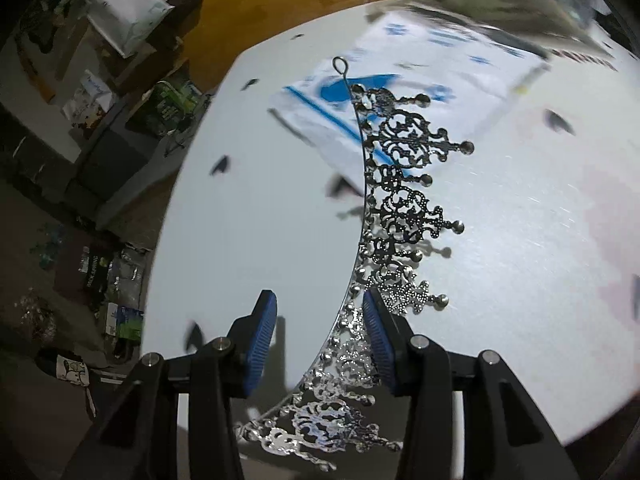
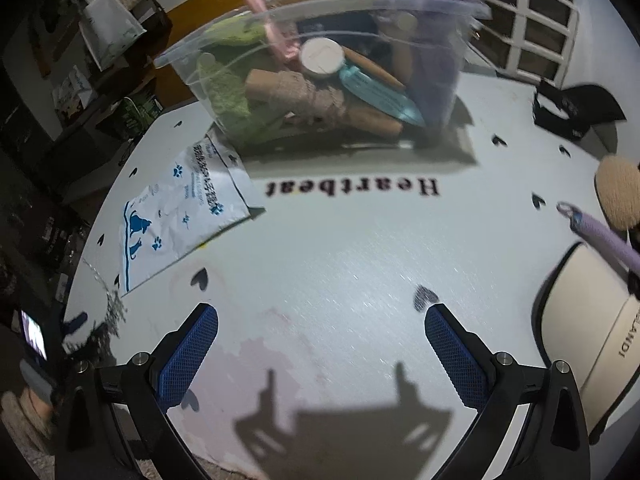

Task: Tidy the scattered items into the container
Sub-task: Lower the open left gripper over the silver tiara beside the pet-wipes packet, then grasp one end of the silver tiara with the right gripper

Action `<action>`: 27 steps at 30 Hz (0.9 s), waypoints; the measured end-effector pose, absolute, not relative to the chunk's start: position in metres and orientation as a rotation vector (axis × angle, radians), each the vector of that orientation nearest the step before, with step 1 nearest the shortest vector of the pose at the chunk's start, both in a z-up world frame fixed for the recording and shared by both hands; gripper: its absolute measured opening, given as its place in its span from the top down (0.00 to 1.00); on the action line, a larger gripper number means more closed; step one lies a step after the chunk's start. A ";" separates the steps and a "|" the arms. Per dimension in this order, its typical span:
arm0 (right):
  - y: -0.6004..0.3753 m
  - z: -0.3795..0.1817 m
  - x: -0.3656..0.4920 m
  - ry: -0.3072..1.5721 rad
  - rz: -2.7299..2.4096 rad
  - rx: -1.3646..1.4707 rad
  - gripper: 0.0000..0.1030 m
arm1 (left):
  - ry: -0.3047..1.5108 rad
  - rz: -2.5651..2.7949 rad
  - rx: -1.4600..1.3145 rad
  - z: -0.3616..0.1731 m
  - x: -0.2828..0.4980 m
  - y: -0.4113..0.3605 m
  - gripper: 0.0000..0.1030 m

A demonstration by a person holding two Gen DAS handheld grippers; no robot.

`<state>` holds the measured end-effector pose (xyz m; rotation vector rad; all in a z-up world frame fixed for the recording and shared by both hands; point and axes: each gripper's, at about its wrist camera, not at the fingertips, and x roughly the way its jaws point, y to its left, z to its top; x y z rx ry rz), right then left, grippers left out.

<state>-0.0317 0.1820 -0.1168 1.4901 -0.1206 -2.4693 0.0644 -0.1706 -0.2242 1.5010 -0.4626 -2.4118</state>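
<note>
Silver filigree tiara: light, springy, snag-prone; left gripper parted astride its band; right gripper wide, empty

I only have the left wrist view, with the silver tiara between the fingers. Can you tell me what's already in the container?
Observer: The clear container holds a purple plush toy, cardboard tubes, a green cloth and a round white lid-like piece.
Operator: Is the right gripper carrying anything?
Observer: No, the right gripper is open over bare table.
Operator: Anything loose near it?
Observer: Yes, a purple strap, a tan puff and a black cap lie to its right.
</note>
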 end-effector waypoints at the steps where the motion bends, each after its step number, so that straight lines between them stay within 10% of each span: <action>1: 0.188 -0.119 -0.031 -0.135 -2.465 1.502 0.00 | -0.469 -2.419 1.505 -0.224 0.068 -0.162 0.57; 27: 0.318 -0.130 0.006 -0.313 -2.499 1.513 0.00 | -0.614 -2.814 1.509 -0.217 0.035 0.068 0.57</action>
